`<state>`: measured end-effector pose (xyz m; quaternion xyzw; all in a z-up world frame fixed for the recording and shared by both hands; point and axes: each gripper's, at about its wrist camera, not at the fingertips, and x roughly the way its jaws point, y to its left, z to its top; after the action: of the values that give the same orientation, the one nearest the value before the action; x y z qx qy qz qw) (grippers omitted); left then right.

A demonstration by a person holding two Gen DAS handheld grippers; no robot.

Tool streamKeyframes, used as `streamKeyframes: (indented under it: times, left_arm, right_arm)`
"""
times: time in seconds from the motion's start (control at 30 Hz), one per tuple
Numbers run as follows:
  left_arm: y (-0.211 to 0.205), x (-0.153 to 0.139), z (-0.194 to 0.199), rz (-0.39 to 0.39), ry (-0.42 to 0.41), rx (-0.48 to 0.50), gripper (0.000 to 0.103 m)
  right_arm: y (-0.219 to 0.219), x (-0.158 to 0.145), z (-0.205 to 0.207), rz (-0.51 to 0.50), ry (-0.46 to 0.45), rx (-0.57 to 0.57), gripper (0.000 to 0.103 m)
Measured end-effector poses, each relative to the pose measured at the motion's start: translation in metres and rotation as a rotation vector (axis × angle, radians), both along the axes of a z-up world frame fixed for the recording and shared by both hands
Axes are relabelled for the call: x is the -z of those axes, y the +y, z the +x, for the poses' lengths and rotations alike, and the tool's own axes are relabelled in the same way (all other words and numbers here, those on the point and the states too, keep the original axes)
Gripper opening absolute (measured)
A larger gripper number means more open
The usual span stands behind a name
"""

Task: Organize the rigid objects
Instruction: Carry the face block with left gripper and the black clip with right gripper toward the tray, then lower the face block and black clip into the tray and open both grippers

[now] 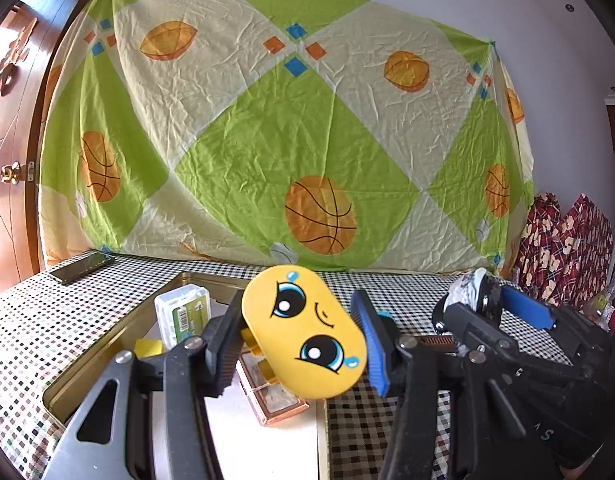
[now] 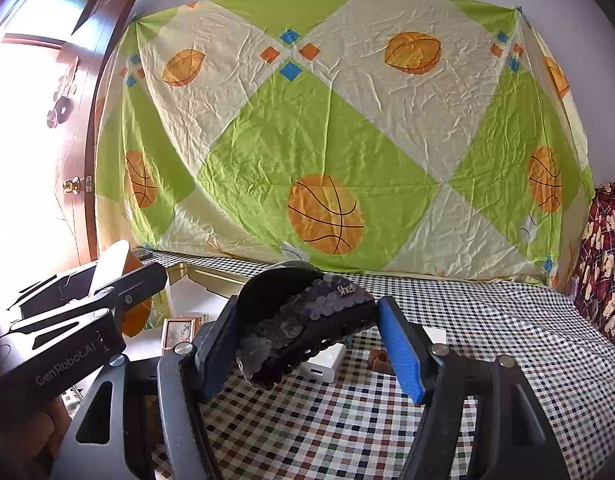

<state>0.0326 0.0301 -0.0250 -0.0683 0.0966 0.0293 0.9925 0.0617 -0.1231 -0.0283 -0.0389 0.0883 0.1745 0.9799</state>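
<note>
Above the gold tray's (image 1: 107, 344) right edge on the checked table (image 1: 35, 320), the left gripper (image 1: 297, 336) clamps a yellow oval case (image 1: 303, 332) printed with teary cartoon eyes, while the right gripper (image 2: 307, 340) grips a black sequined hair clip (image 2: 307, 312).

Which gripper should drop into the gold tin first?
Left, probably. The left gripper holds the yellow face case right above the gold tin; the right gripper, with the black sequined clip, is over the checked cloth.
</note>
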Motion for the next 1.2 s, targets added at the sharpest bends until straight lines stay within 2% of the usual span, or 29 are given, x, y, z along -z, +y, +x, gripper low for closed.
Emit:
streamKeyframes:
  times: [0.5,1.2]
  left_arm:
    - [0.015,-0.001,-0.003,-0.017,0.007,-0.015,0.051]
    - [0.058,0.005,-0.001,-0.038,0.047,-0.098,0.051]
  right_arm:
    - [0.019,0.001,-0.001,-0.006,0.004,-0.040,0.069]
    - [0.055,0.001,0.002,-0.047,0.010,-0.109,0.069]
